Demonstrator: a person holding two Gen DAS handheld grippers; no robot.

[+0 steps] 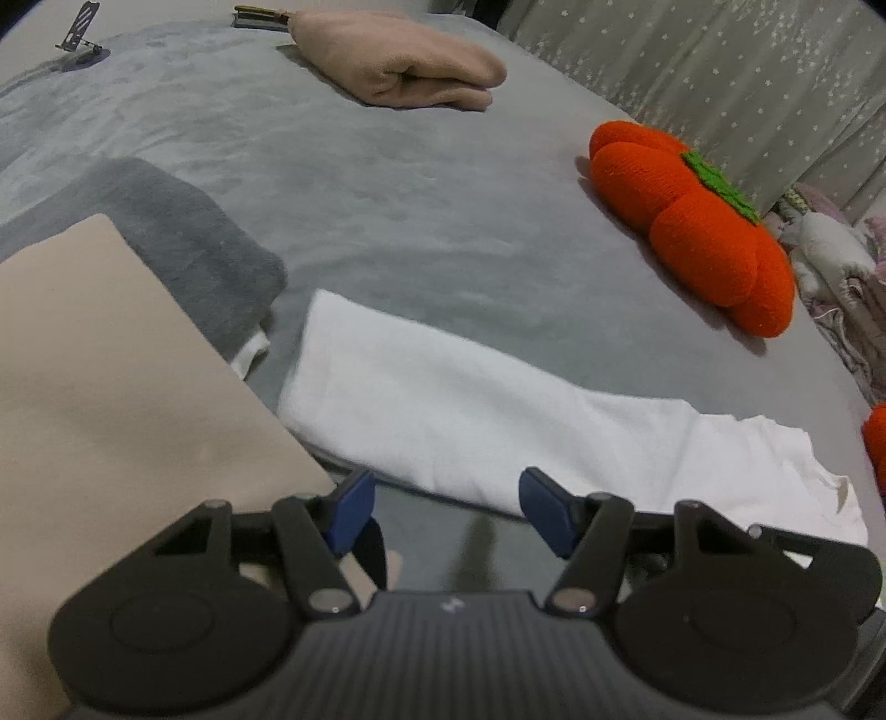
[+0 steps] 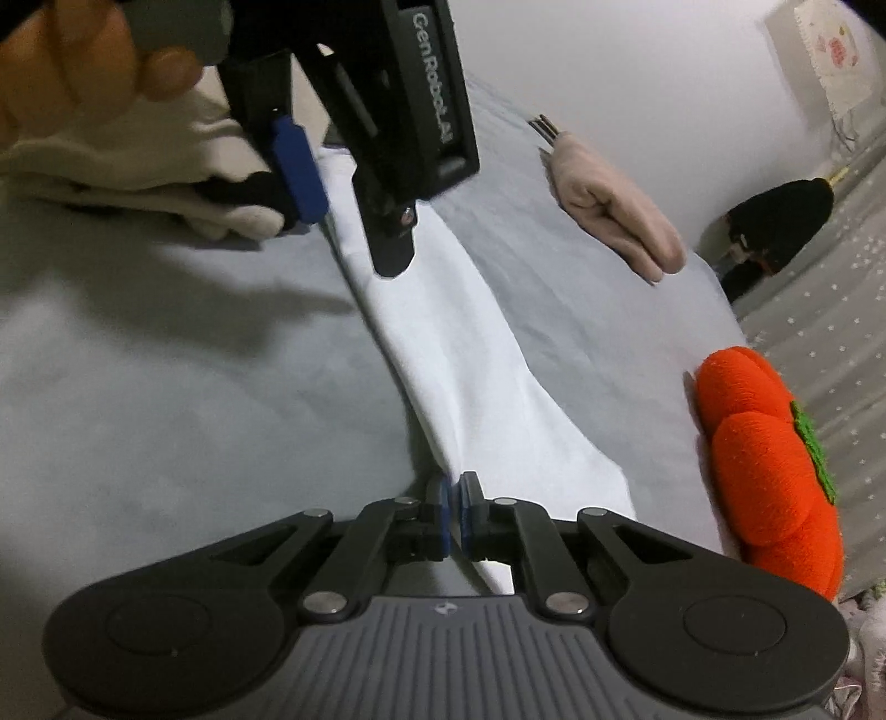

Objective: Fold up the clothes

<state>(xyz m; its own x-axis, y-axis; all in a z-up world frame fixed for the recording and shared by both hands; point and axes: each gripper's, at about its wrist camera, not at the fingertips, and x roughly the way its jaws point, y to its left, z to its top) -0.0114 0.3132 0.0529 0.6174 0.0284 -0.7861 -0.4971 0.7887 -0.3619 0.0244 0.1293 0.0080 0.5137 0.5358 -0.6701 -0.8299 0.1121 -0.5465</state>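
A white garment (image 1: pixel 470 421) lies on the grey bed as a long folded strip. My right gripper (image 2: pixel 454 515) is shut on the near end of the white garment (image 2: pixel 470 354), with cloth pinched between its blue pads. My left gripper (image 1: pixel 448 515) stands open just short of the strip's long edge, and only grey bedding shows between its pads. In the right wrist view the left gripper (image 2: pixel 346 221) hangs over the strip's far end, held by a hand (image 2: pixel 83 66).
A folded beige garment (image 1: pixel 111 387) lies on a grey one (image 1: pixel 183 238) at the left. A folded pink garment (image 1: pixel 410 66) sits at the back, near a phone stand (image 1: pixel 83 33). An orange pumpkin cushion (image 1: pixel 698 232) lies right, by a starred curtain (image 1: pixel 747 83).
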